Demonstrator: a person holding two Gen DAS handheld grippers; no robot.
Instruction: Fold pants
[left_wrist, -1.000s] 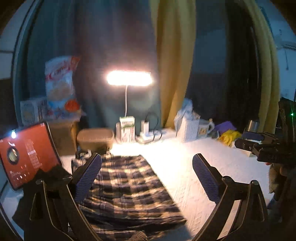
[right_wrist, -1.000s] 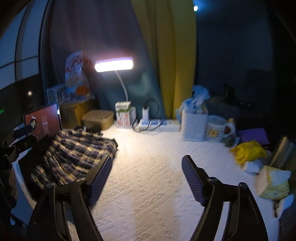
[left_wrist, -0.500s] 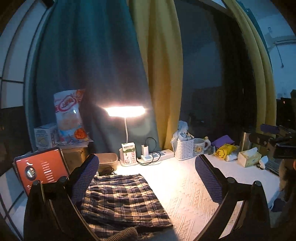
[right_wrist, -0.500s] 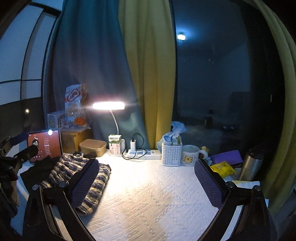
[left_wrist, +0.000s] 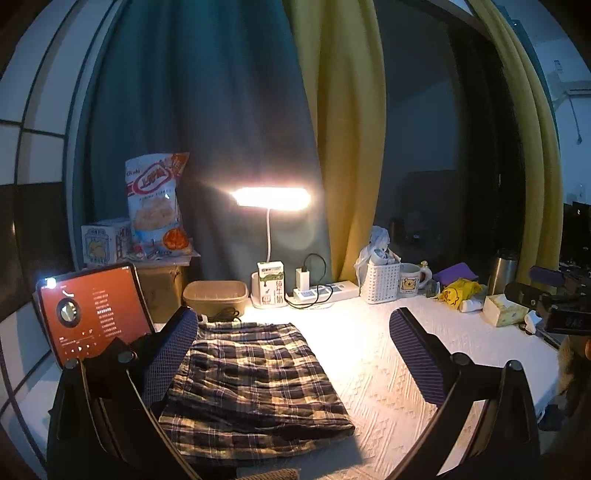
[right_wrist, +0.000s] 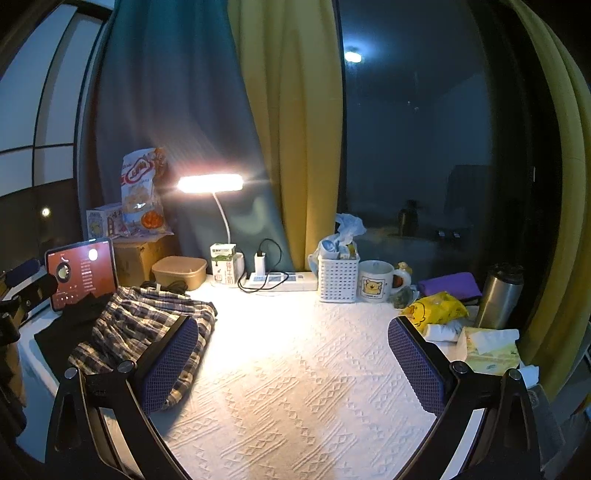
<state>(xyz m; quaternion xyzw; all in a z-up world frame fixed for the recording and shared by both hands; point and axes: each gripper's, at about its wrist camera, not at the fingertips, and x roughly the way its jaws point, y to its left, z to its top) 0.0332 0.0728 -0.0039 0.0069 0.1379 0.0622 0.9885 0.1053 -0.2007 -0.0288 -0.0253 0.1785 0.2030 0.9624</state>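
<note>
The plaid pants (left_wrist: 251, 384) lie folded into a flat rectangle on the white textured tablecloth (left_wrist: 384, 373), at the table's left side. In the right wrist view the pants (right_wrist: 144, 328) sit left of the gripper, beside a dark cloth (right_wrist: 66, 328). My left gripper (left_wrist: 291, 347) hovers above the pants, open wide, nothing between its blue pads. My right gripper (right_wrist: 293, 354) is open wide over bare tablecloth (right_wrist: 295, 369), holding nothing. The right gripper's body (left_wrist: 550, 302) shows at the right edge of the left wrist view.
A lit desk lamp (left_wrist: 271, 197), milk carton (left_wrist: 270, 282), power strip (left_wrist: 325, 290), brown lidded box (left_wrist: 215, 295), white basket (left_wrist: 382, 280) and mug (left_wrist: 412, 284) line the back. A red-screened tablet (left_wrist: 92, 314) stands left. Tissues (right_wrist: 487, 349), a yellow bag (right_wrist: 436, 308) and a steel flask (right_wrist: 498, 297) crowd the right.
Both grippers have pulled back and tipped upward, so more curtain and window shows. The right gripper's jaws widened early on. The pants stay folded and still.
</note>
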